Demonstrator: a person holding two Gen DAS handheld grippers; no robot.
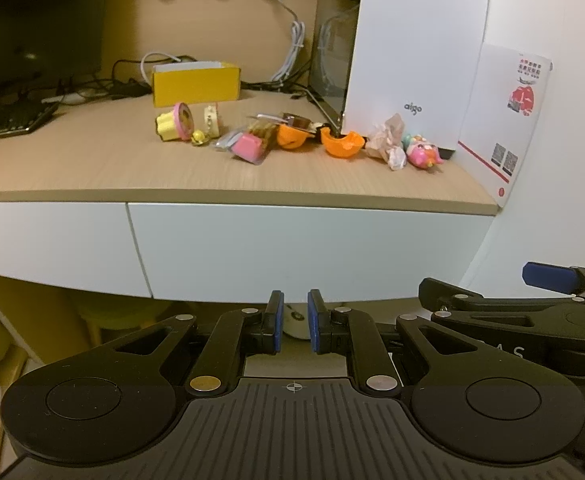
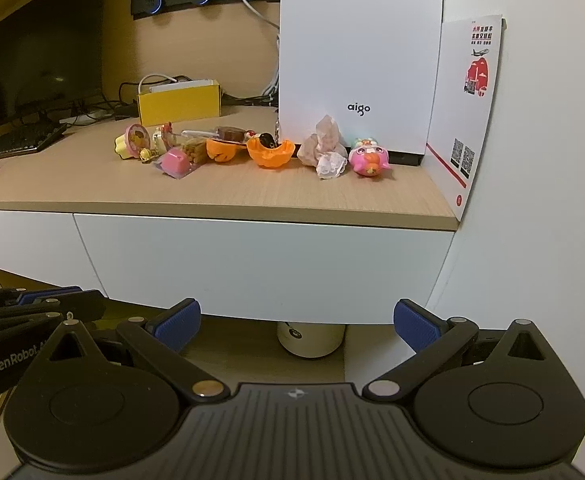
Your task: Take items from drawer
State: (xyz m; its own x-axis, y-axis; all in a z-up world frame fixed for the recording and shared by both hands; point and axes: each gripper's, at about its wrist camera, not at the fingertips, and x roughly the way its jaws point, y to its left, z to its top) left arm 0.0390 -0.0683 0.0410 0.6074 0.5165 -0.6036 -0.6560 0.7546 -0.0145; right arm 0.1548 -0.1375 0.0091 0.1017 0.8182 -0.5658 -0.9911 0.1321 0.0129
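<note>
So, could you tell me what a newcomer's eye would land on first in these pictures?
Probably the row of bright toys along the desk top: two orange shell halves in the middle and a pink figure at the right, by the tall white aigo box. Below, the white drawer front is closed, with the right gripper open before it.

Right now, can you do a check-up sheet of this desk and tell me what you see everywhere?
Surface: pale wood-grain desk top, toys in a row.
Job's things: white flat drawer front, shut; pink round toy figure, two orange plastic shell halves, pink block in clear wrap, yellow cup toy.
Clutter: yellow cardboard box, crumpled wrapper, white aigo box.
Grippers: left gripper nearly shut, empty; right gripper open, empty.
Cables: white cord, black tangle behind.
Surroundings: dark monitor, keyboard, white wall.
</note>
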